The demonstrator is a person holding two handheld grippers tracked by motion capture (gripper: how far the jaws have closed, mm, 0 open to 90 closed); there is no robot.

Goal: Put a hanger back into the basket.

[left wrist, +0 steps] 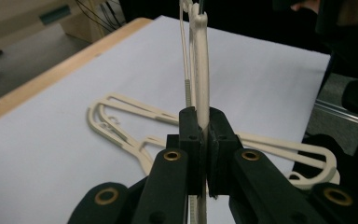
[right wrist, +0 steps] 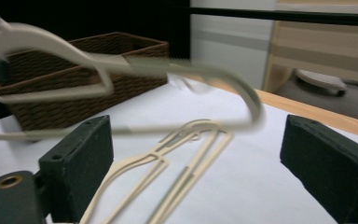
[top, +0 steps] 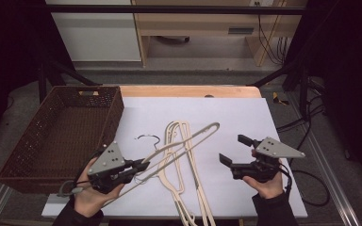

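Left gripper, slim cream hanger

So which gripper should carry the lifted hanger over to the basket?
Left. The left gripper is shut on the raised hanger and sits beside the wicker basket. The right gripper is open, empty and farther away.

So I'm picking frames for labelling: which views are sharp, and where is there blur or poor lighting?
High view: sharp, evenly lit on the white table sheet, dark at the side edges. Left gripper view: the cream plastic hanger clamped in the left claw is crisp, the background soft. Right gripper view: that lifted hanger smears with motion blur, while the open right claw stays sharp.
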